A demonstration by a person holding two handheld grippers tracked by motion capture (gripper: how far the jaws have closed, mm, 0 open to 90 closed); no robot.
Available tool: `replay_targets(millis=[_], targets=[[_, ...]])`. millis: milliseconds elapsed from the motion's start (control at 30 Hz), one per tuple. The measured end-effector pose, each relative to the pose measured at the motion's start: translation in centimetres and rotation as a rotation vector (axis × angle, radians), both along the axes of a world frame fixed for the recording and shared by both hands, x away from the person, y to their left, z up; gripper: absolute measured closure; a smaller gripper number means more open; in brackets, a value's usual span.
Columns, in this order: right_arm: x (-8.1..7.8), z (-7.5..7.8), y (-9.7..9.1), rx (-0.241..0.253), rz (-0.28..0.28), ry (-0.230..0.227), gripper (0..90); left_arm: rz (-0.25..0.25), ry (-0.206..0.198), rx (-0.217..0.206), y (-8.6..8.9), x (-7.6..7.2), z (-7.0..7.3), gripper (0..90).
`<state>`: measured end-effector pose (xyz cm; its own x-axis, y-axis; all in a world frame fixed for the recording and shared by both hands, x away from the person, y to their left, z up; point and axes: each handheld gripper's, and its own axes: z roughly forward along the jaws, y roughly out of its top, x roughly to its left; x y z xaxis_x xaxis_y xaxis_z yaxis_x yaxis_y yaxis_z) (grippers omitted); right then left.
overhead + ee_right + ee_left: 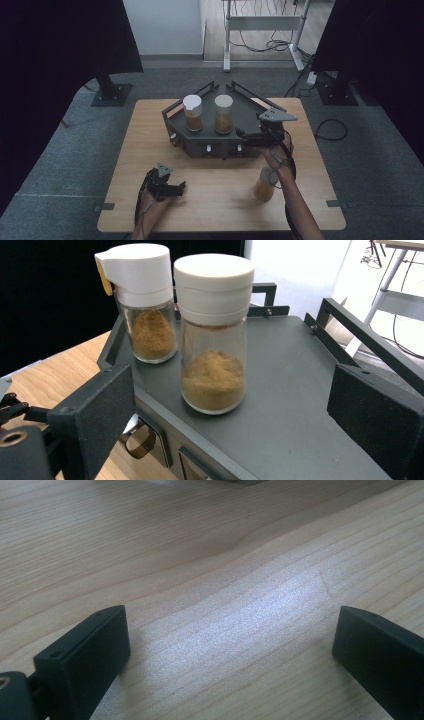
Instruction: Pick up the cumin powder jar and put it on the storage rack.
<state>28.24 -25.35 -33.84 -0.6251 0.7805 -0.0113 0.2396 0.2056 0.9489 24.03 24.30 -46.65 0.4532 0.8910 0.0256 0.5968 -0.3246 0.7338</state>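
A: The right claw [227, 405] stands wide apart with nothing held, level at the dark rack [300, 405]. The nearer spice jar [214, 335] sits on the rack just ahead of the opening, untouched.

B: And the left claw [227, 640]?

A: Also spread and empty, low over the bare counter [200, 540].

B: Risk?

A: The second jar [145, 305], with the flip spout, stands close behind. Pushing in off-centre could likely nudge either tall jar and topple it. A third jar [265, 184] waits on the counter by the person's forearm, which could brush it.
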Motion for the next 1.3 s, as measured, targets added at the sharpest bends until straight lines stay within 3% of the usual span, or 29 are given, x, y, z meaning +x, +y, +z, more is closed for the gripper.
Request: replay_targets(millis=[300,1300], targets=[[-0.6,-0.6,-1.0,-0.002,-0.017,0.012,5.2,0.0,0.0,0.0,0.0,0.0,0.0,1.5],[-4.0,-1.8,-4.1,0.006,-0.099,-0.017,5.8,0.001,0.0,0.0,0.0,0.0,0.0,1.6]])
